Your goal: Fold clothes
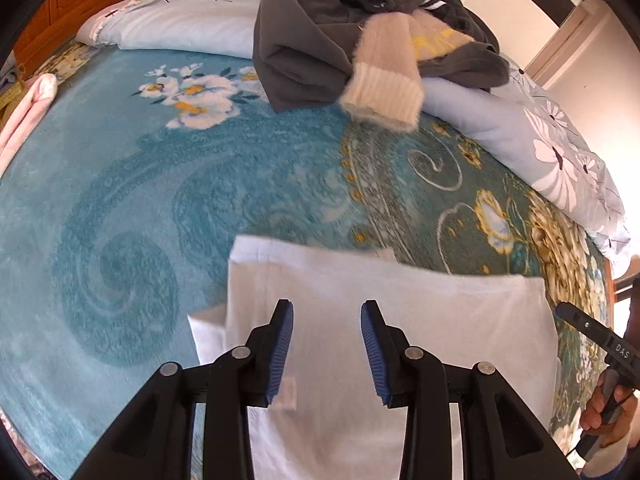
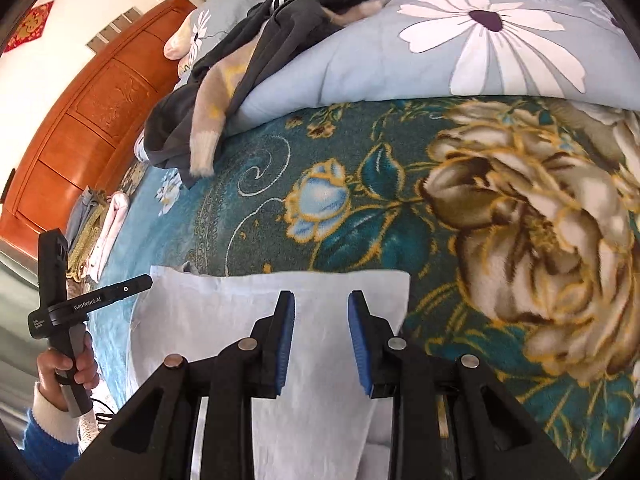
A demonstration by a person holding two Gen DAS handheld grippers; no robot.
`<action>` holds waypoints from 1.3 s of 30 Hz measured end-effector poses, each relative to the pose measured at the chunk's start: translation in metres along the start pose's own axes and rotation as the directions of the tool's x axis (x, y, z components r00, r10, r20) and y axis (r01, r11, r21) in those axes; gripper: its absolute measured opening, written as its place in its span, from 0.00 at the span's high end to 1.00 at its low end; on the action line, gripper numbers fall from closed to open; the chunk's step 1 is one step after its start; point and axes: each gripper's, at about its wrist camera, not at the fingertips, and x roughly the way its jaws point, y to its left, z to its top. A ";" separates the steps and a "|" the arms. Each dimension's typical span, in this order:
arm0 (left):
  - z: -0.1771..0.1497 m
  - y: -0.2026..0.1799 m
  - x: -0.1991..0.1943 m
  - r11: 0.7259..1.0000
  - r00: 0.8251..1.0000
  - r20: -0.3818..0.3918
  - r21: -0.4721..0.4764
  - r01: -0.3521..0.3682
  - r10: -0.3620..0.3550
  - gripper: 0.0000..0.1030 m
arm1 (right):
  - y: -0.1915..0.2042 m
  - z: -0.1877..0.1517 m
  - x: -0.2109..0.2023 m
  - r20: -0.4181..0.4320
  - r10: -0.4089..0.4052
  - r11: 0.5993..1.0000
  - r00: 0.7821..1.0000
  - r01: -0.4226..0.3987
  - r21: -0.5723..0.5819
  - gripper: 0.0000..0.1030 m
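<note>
So the white garment (image 1: 360, 320) is laid flat on the teal floral blanket (image 1: 120, 200), already squared into a rectangle, at 6 o'clock in both wrist views. The left gripper (image 1: 327, 348) is held above it with jaws spread wide, nothing gripped; same story for the right gripper (image 2: 321, 344), open and empty over the cloth's right half. The dark pile with a fuzzy beige sweater (image 1: 384, 88) is left at 12 o'clock on the pale quilt (image 1: 540, 136). For the next fold, probably best if both near corners are pinched evenly, single layer stack caught fully, and carried over together so edges stay lined up.
</note>
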 end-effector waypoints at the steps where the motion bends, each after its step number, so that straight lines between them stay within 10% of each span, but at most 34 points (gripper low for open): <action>1: -0.013 -0.011 0.000 1.000 1.000 -0.008 0.019 0.017 -0.017 0.62 | -0.007 -0.010 -0.009 0.005 0.007 1.000 1.000 -0.007 0.030 0.62; 10: -0.112 -0.093 -0.002 0.973 0.985 -0.090 0.165 0.158 -0.145 0.62 | -0.066 -0.122 -0.053 -0.017 0.146 0.929 0.989 -0.131 0.347 0.62; 18: -0.161 -0.108 -0.009 0.958 0.972 -0.160 0.202 0.203 -0.172 0.62 | -0.058 -0.174 -0.064 -0.038 0.203 0.903 0.978 -0.172 0.395 0.62; 31: -0.187 -0.105 -0.007 0.954 0.958 -0.185 0.164 0.250 -0.219 0.58 | -0.044 -0.194 -0.054 0.051 0.261 0.862 0.964 -0.257 0.437 0.61; 39: -0.188 -0.087 -0.017 0.946 0.939 -0.189 0.099 0.310 -0.288 0.58 | -0.033 -0.185 -0.048 0.074 0.228 0.845 0.971 -0.235 0.481 0.91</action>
